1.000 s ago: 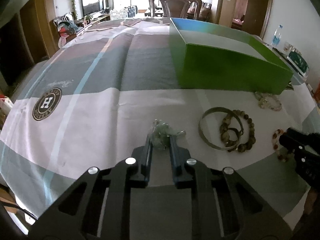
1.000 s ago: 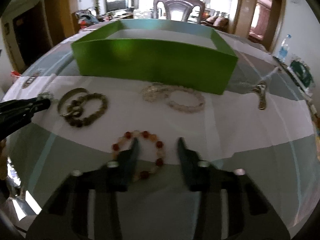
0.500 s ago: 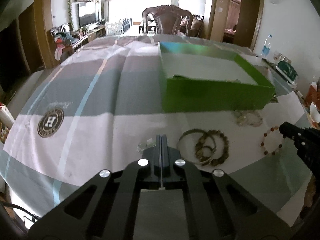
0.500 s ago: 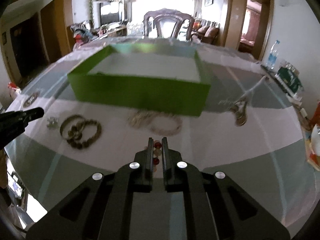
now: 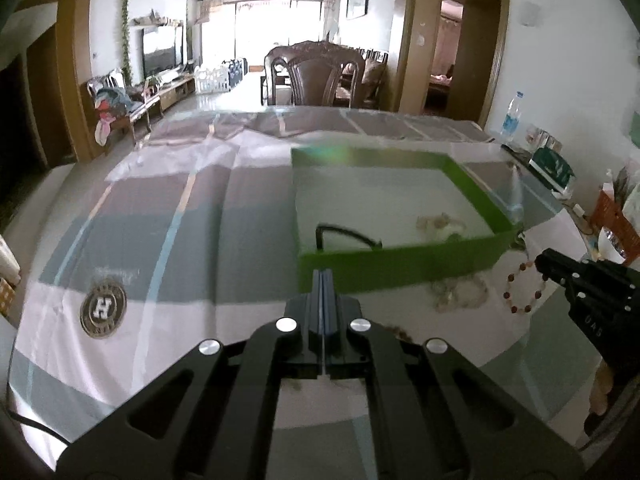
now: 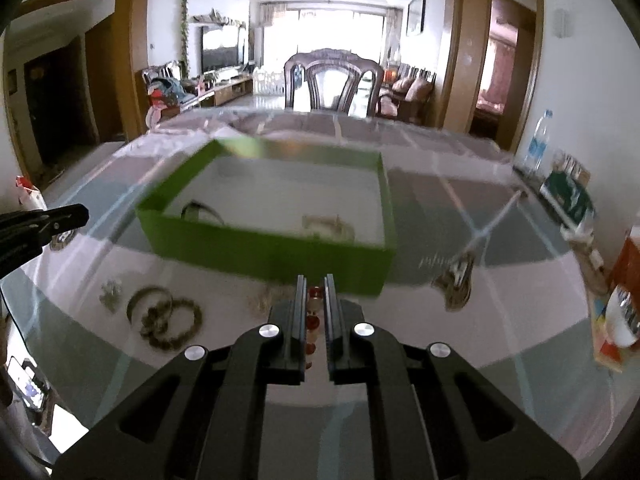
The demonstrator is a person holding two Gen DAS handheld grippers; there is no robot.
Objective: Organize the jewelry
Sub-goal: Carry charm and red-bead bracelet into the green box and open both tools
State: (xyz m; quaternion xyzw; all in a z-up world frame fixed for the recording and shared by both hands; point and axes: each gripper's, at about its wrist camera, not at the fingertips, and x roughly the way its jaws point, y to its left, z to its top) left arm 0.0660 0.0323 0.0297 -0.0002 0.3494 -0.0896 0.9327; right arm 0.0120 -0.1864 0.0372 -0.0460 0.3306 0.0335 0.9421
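Observation:
My right gripper is shut on the red bead bracelet, and in the left wrist view the bracelet hangs from that gripper's tip above the table. My left gripper is shut, and I see nothing between its fingers. Both grippers hover in front of the open green box. Inside the box lie a black bangle and a pale bracelet. A small clear crystal piece lies on the cloth below my left gripper.
A silver bangle with brown bead bracelets and a clear bead bracelet lie on the checked tablecloth before the box. A metal trinket lies to the right. A chair stands at the far end; bottles and packets line the right edge.
Both grippers closed and rose. The right one shut on the red bracelet and lifted it off the cloth. The left one shut, and the crystal piece stayed on the table.

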